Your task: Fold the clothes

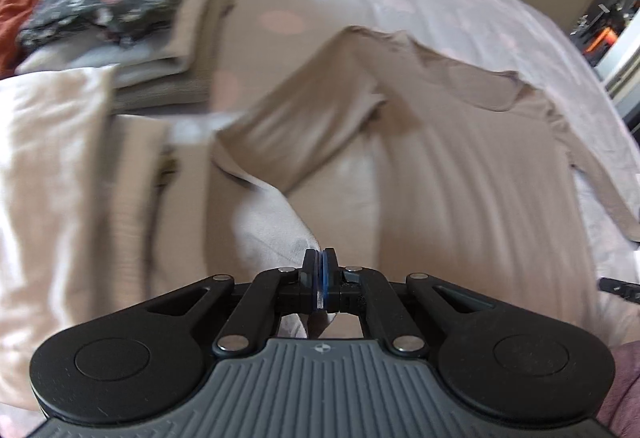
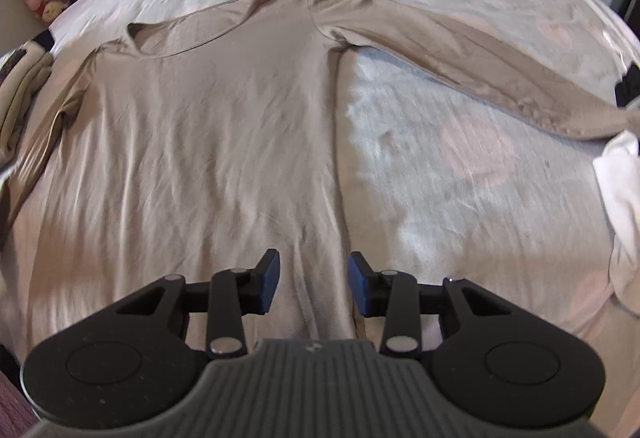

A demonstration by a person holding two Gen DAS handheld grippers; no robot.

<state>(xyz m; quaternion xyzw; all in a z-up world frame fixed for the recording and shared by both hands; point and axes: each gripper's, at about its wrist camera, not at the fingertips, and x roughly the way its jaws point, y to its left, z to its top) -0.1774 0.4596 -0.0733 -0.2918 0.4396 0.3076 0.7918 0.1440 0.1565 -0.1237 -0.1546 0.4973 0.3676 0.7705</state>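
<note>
Two grippers showing: your left gripper (image 1: 320,280) is pinching shut on a fold of the beige long-sleeve top (image 2: 192,141), lifting that edge; left wrist cam is blurring. Your right gripper (image 2: 313,288) is hovering w/ fingers spread apart over the top's side seam, holding nothing. Top is lying spread on the bedsheet (image 2: 460,173), folded stack (image 1: 132,17) sitting at far left.

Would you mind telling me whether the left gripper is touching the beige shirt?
Touching. The left wrist view shows the left gripper with jaws shut on a lifted fold of the beige shirt.
</note>
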